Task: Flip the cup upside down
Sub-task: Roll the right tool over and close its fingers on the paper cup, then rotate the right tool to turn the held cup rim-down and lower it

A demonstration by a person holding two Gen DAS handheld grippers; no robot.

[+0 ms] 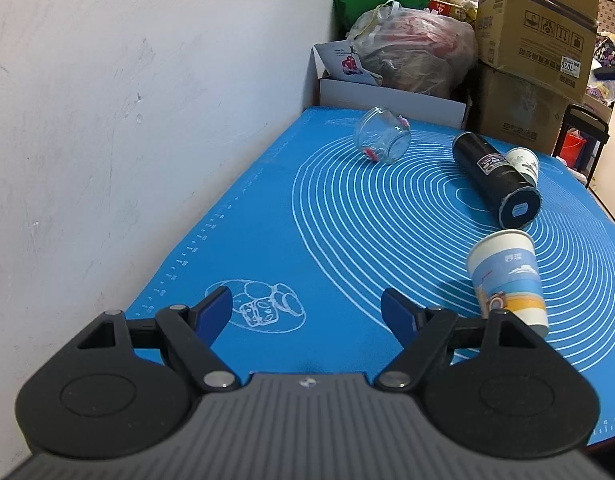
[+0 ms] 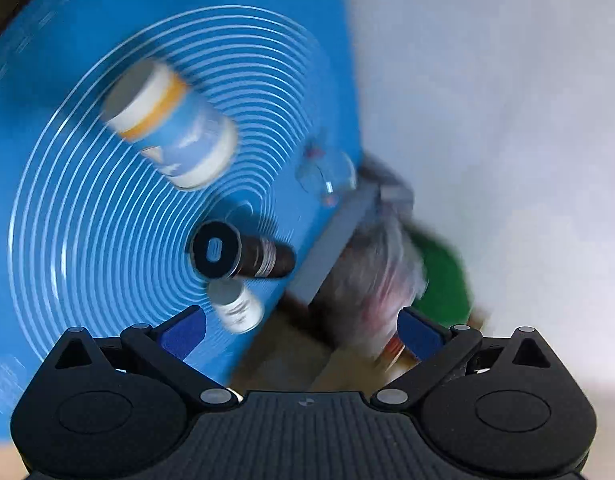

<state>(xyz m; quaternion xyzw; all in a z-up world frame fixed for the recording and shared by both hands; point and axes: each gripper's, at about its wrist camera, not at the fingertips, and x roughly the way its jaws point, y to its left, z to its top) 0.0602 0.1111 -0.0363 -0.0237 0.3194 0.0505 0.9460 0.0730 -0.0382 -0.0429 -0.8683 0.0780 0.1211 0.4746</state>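
The left gripper point(image 1: 307, 312) hangs low over the near end of the blue mat point(image 1: 267, 220), its jaws spread wide and empty — a waiting pose, it seems, well short of any cup. The printed paper cup point(image 1: 507, 280) stands upright, mouth up, on the mat just right of that gripper's right finger; this looks the likeliest object for flipping, since it alone stands open-end up. Farther back a black tumbler point(image 1: 495, 176) lies on its side, a small white cup point(image 1: 523, 164) sits tucked behind it, and a glass jar point(image 1: 383, 136) rests tipped over near the mat's far edge.

The right gripper point(image 2: 303, 332) is also spread apart with nothing between its fingers, and its view is rolled steeply, which may suit a wrist pre-turned for an inverting grasp. That view is badly smeared by motion: the paper cup point(image 2: 171, 124) and tumbler point(image 2: 235, 256) are recognisable, but the glass jar point(image 2: 327, 176) is only a faint outline. Whether the white cup behind the tumbler is upright or lying down cannot be told. The left gripper's linkage cuts off the paper cup's base.
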